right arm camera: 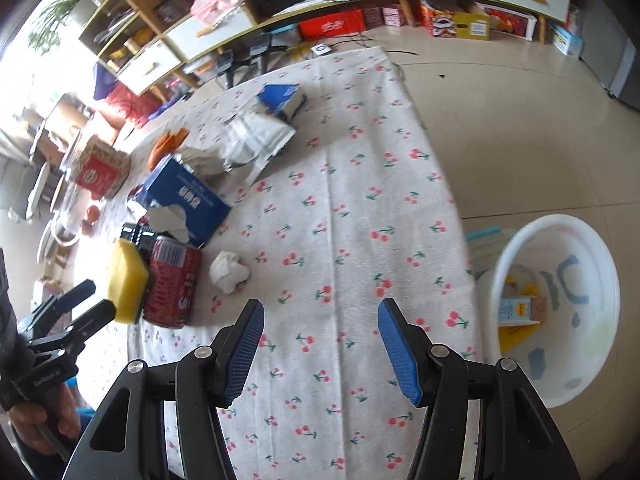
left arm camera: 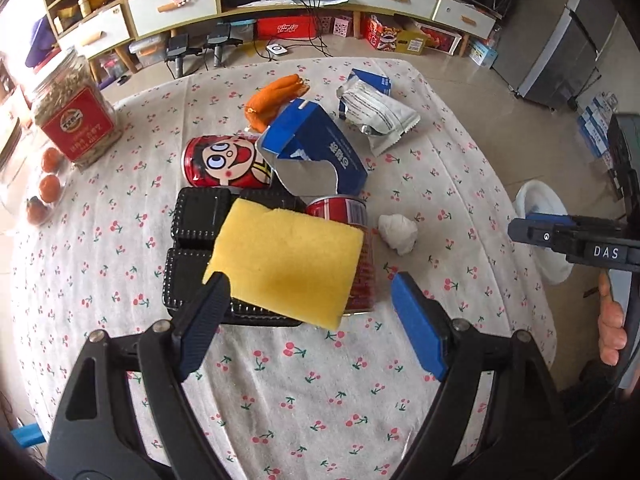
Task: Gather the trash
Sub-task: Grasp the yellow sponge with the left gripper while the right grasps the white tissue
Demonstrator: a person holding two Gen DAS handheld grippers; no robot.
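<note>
The left gripper (left arm camera: 308, 296) stands wide open around a yellow sponge (left arm camera: 286, 266): the left pad touches or nearly touches one corner, while the right pad is clear of it, so the sponge is not clamped and appears to lean on the black plastic tray (left arm camera: 192, 232) and the red can (left arm camera: 362, 256) lying beside it. The right gripper (right arm camera: 320, 346) is also released and empty, hovering over bare cherry-print cloth on the table (right arm camera: 360, 160), with the white bin (right arm camera: 560, 320) on the floor just off the table's edge to its right; a few cartons already lie inside. The rest of the trash sits clustered: a crumpled tissue (left arm camera: 398, 232) near the can, a cartoon-printed can (left arm camera: 224, 162) on its side, a torn blue carton (left arm camera: 320, 148), a foil wrapper (left arm camera: 376, 116) and orange peel (left arm camera: 276, 98) farther back. The main risk is the sponge: soft and perched at a tilt, it could slip off the tray or squash unevenly if the jaws close on only a corner, and closing deeper might catch the can or drag the tray along. Both cans lie on their sides and may roll toward the table edge if nudged. The glass jar (left arm camera: 74, 116) and the small oranges (left arm camera: 50, 188) at the left are probably not trash, and a wide sweep could knock them. The tissue is light and could be pushed away rather than pinched. With the bin below table level, anything let go early may miss its rim.
</note>
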